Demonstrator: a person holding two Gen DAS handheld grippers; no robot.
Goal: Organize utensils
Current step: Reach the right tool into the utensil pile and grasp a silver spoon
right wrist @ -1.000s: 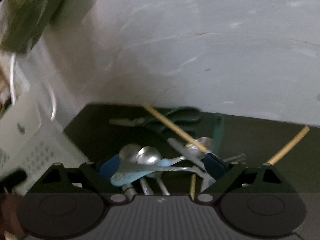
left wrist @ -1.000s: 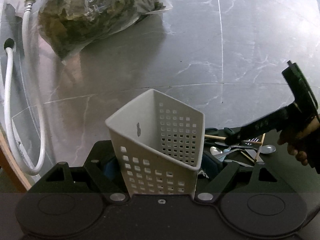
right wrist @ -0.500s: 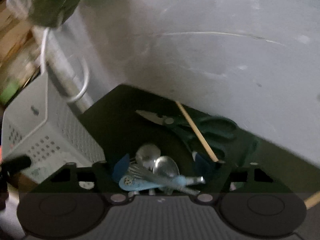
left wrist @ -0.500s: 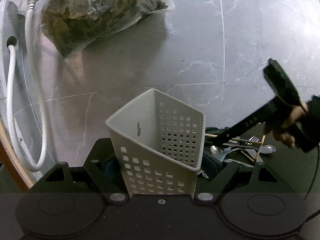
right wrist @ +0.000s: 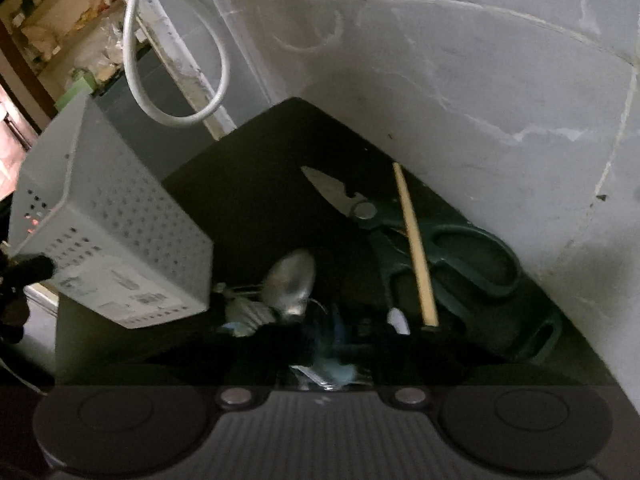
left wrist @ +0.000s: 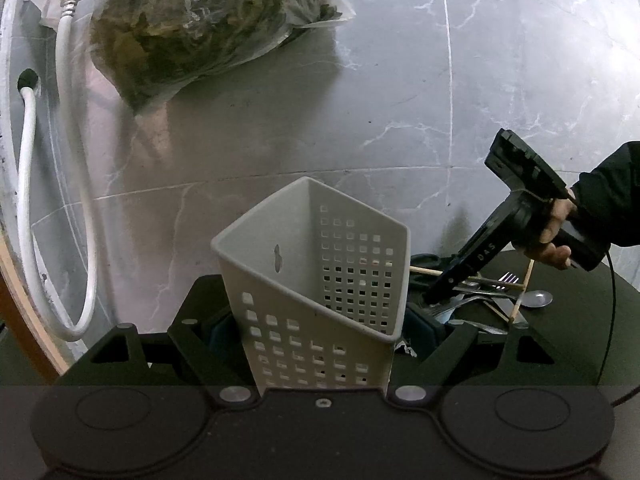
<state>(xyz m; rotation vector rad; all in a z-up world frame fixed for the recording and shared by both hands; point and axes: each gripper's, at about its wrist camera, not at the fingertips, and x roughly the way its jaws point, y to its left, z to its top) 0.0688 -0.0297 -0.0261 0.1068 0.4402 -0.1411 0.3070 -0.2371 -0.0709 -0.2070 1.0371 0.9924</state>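
My left gripper [left wrist: 320,332] is shut on a white perforated utensil basket [left wrist: 312,280], held tilted with its mouth facing away; the basket [right wrist: 112,248] also shows at the left of the right wrist view. Just right of it, a pile of utensils lies on a black mat [right wrist: 260,168]. My right gripper [right wrist: 324,344] points steeply down into the pile, its jaws closing tight on the handle of a metal spoon [right wrist: 292,280]. The left wrist view shows the right gripper [left wrist: 432,300] with a hand around its grip. Its fingertips are dark and blurred.
Green-handled scissors [right wrist: 452,248] and a wooden chopstick [right wrist: 416,248] lie on the mat, with a fork [left wrist: 506,278] and another spoon [left wrist: 538,299] further right. A bag of dried leaves [left wrist: 208,24] and a white hose [left wrist: 28,200] are on the grey marble floor.
The right gripper swung left toward the basket, tipped downward into the pile and went from wide open to shut. The left gripper and the basket stayed put.
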